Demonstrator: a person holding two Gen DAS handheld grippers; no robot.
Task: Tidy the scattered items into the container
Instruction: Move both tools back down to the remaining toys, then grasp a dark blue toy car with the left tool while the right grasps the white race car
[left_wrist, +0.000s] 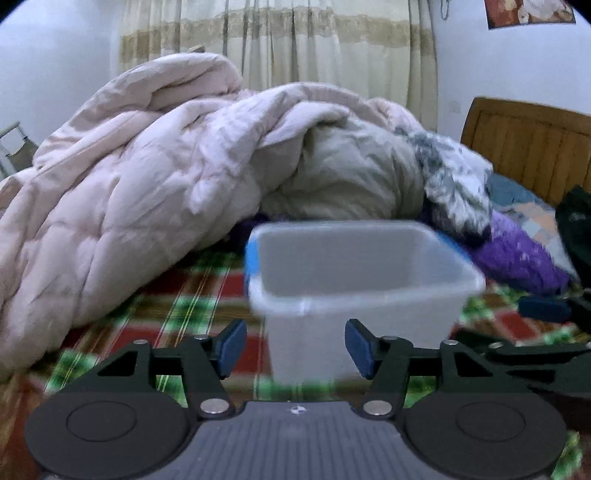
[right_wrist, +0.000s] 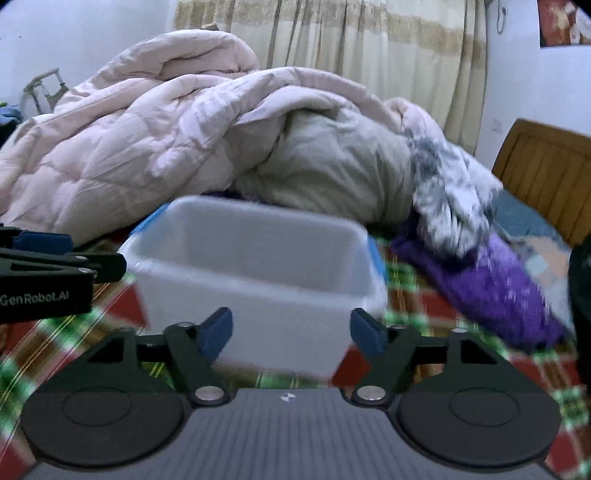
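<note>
Container (left_wrist: 364, 280): translucent tub on plaid sheet (left_wrist: 192, 306), before pink quilt (left_wrist: 129, 177). Purple fleece (left_wrist: 517, 258) right of container. Left gripper (left_wrist: 295, 347) and right gripper (right_wrist: 291, 334): spread wide, nothing held.

Black tongs (left_wrist: 295, 349); blue pads (left_wrist: 232, 345); silver screws; grey ribbed base.

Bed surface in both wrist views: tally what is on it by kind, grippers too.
Translucent plastic container: 1
Pink quilt: 1
Purple fuzzy garment: 1
Grey-and-white fuzzy garment: 1
Grippers: 2, the left gripper and the right gripper, both open and empty
Total: 6
A dark item at the right edge is too cut off to name.
</note>
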